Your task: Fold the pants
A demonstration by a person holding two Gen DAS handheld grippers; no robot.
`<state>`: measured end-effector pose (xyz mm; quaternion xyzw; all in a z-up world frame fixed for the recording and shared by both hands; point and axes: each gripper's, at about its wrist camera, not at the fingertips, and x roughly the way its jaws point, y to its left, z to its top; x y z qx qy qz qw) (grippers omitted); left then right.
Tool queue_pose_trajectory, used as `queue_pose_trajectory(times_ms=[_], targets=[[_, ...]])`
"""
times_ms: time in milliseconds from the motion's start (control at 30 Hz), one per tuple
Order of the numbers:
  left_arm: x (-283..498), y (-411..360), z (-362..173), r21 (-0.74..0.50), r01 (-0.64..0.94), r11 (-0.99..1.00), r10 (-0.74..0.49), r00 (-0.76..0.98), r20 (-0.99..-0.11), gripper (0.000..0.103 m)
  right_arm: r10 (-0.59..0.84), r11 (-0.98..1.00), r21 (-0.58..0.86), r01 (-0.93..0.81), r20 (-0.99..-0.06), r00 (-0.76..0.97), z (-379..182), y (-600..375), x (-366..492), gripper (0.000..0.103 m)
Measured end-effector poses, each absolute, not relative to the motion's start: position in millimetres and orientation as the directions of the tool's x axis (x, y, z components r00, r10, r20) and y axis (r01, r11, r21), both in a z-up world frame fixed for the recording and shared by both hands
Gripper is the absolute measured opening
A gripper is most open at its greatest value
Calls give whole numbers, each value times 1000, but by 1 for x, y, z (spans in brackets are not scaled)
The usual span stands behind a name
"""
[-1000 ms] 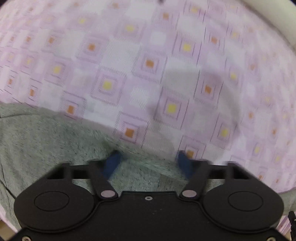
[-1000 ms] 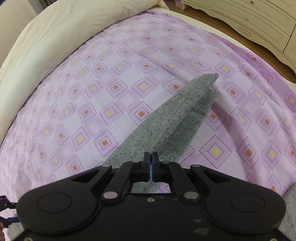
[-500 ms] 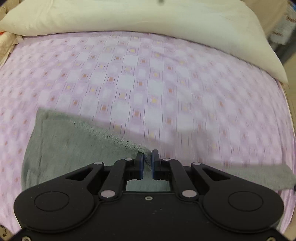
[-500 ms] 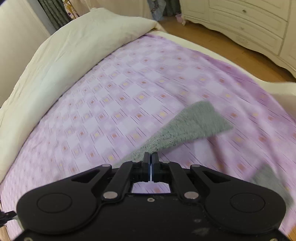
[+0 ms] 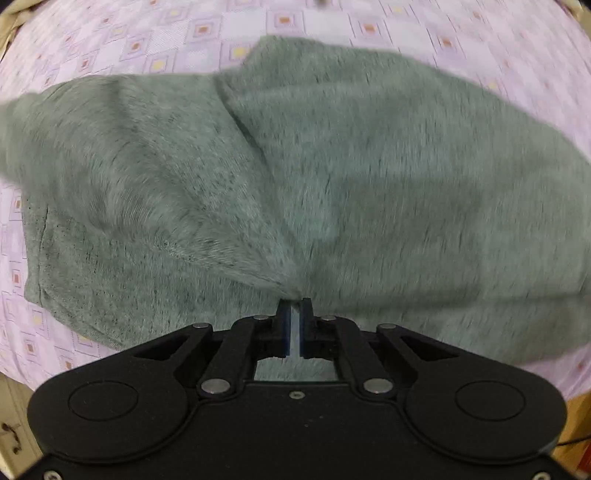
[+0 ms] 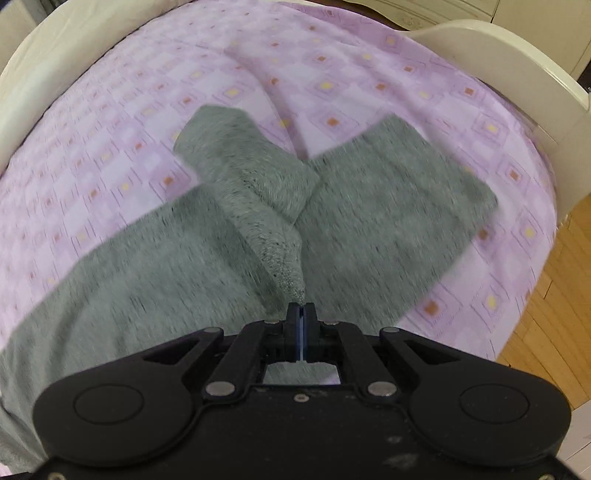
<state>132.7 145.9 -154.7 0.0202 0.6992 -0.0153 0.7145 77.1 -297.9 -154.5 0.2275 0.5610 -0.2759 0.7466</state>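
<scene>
Grey knit pants lie spread on the purple patterned bed sheet. My left gripper is shut on a pinched fold of the pants at their near edge. In the right wrist view the pants lie flat, with one leg part lifted and draped over the rest. My right gripper is shut on the tip of that lifted leg part. Both views are blurred by motion.
A cream bed frame curves along the right side of the bed. Wooden floor lies beyond the bed's right edge. A cream pillow or duvet lies at the far left. A white dresser stands at the back.
The left gripper has closed on the pants. Both grippers have carried the fabric over, so the pants now fill most of each view, one leg laid across the rest.
</scene>
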Motion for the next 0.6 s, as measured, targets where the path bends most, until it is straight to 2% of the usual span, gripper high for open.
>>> queue_pose_trajectory(times_ms=[100, 167, 267, 300, 333, 500, 567, 600], targets=[[130, 145, -158, -14, 81, 997, -15, 12, -1000, 4, -176, 748, 18, 663, -959, 224, -154, -292, 67, 1], [126, 144, -161, -7, 108, 994, -8, 6, -1000, 4, -179, 749, 14, 662, -958, 223, -153, -288, 61, 6], [120, 144, -164, -21, 122, 992, -21, -3, -1000, 5, -222, 755, 15, 655, -935, 277, -141, -282, 53, 21], [121, 146, -162, -48, 114, 992, -49, 2, -999, 7, -236, 765, 25, 644, -919, 316, -134, -280, 53, 31], [122, 147, -161, -61, 104, 993, -62, 9, -998, 12, -245, 774, 40, 632, -901, 358, -129, -280, 53, 34], [120, 155, -140, -56, 97, 994, -65, 92, -994, 18, -166, 754, 155, 638, -895, 413, -135, -304, 70, 36], [113, 154, -134, -28, 100, 995, -39, 112, -993, 27, -130, 747, 186, 638, -901, 415, -144, -314, 80, 36], [110, 153, -130, -12, 94, 995, -24, 122, -992, 28, -103, 743, 210, 635, -902, 419, -149, -320, 86, 36]])
